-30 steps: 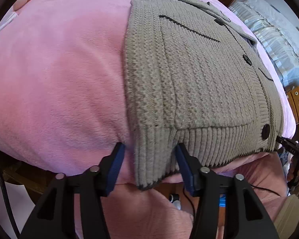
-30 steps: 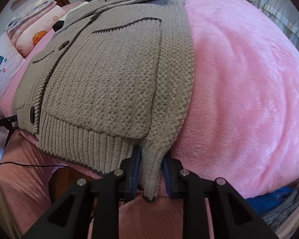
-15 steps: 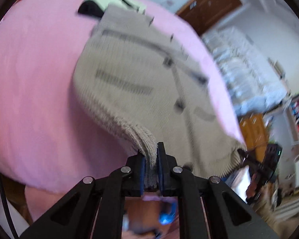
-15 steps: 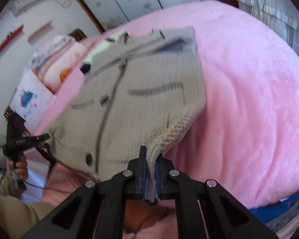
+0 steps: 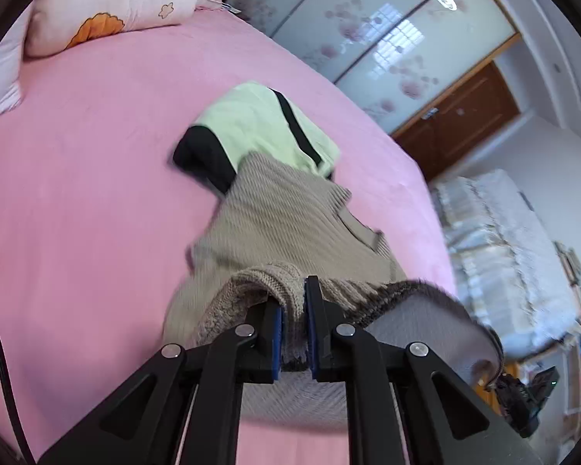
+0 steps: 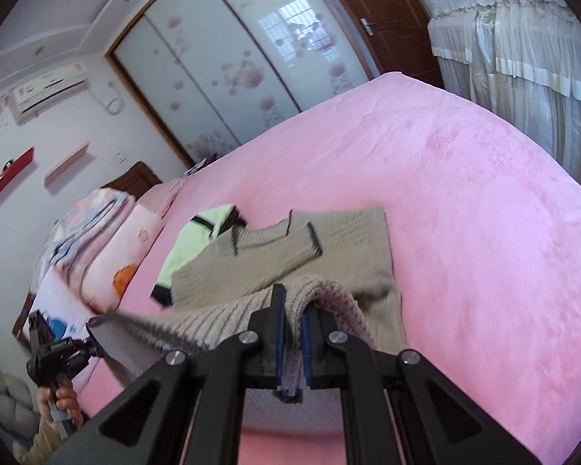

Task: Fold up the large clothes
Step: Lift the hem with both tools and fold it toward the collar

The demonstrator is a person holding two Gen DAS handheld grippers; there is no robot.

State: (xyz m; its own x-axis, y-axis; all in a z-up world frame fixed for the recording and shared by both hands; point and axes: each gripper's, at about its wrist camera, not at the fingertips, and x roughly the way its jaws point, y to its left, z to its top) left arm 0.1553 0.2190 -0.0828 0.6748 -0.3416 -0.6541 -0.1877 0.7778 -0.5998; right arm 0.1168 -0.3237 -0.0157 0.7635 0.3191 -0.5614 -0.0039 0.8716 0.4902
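Observation:
A beige knitted cardigan [image 5: 286, 217] lies on the pink bed [image 5: 77, 193]. My left gripper [image 5: 292, 321] is shut on one bottom corner of its ribbed hem and holds it lifted above the bed. My right gripper [image 6: 292, 333] is shut on the other bottom hem corner of the cardigan [image 6: 290, 255], also lifted. The hem stretches between the two grippers and curls over the cardigan's upper part, which still lies flat. The collar end is toward the far side.
A light green and black garment [image 5: 259, 128] lies folded just beyond the cardigan, also in the right wrist view [image 6: 197, 232]. Pillows [image 5: 108, 4] sit at the bed's head. A wardrobe [image 6: 228, 58], a door and white curtains [image 6: 523, 50] stand around.
Both grippers closed on the hem corners, then lifted them and carried them forward over the cardigan toward its collar. The views tilted up from the bed edge to the room.

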